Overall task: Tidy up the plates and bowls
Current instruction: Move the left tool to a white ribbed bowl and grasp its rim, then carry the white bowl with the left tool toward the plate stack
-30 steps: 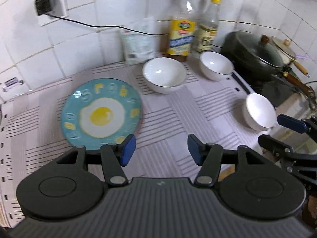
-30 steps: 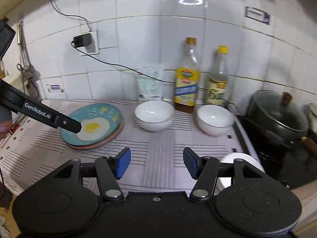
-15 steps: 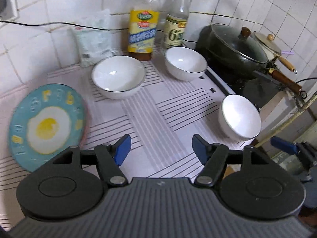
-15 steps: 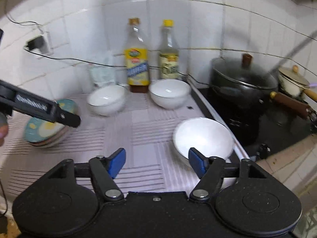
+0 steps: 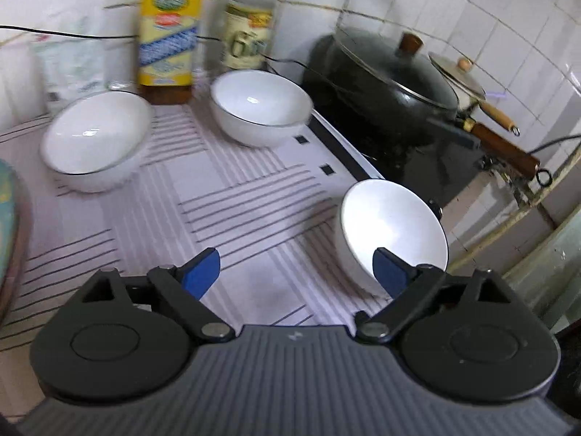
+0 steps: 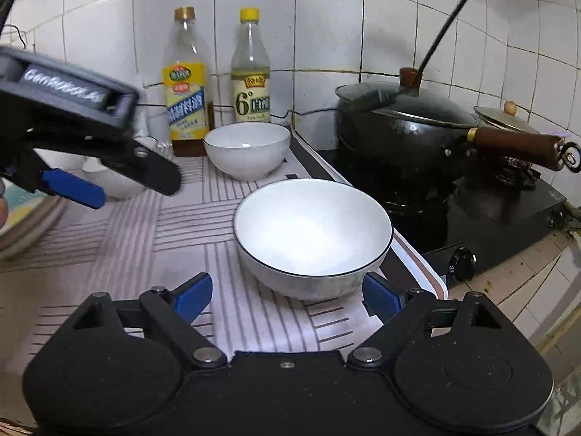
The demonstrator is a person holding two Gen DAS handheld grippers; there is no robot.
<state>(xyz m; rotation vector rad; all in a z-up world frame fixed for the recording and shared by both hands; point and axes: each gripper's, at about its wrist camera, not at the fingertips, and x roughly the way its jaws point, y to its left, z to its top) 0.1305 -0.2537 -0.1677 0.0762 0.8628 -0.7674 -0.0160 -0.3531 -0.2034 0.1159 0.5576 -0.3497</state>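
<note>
Three white bowls stand on the striped mat. The near bowl [image 6: 314, 232] sits at the mat's right edge, just ahead of my open, empty right gripper [image 6: 287, 296]; it also shows in the left wrist view [image 5: 394, 225], by the right finger of my open, empty left gripper [image 5: 294, 272]. A second bowl [image 5: 259, 105] [image 6: 247, 150] stands by the bottles. A third bowl [image 5: 92, 140] is at the left. The teal egg plate's edge [image 5: 7, 218] shows at far left; the plate stack [image 6: 25, 214] lies under the left gripper [image 6: 78, 189] in the right view.
Two bottles [image 6: 187, 83] [image 6: 251, 69] stand against the tiled wall. A black lidded pot [image 6: 399, 134] with a wooden handle sits on the stove [image 6: 501, 210] right of the mat. A small lidded pan [image 5: 459, 76] is behind it. A white bag [image 5: 69, 58] leans on the wall.
Both grippers have swung right and come closer to the near bowl. The egg plate has slid out to the left edge of the left view. Both stay open.
</note>
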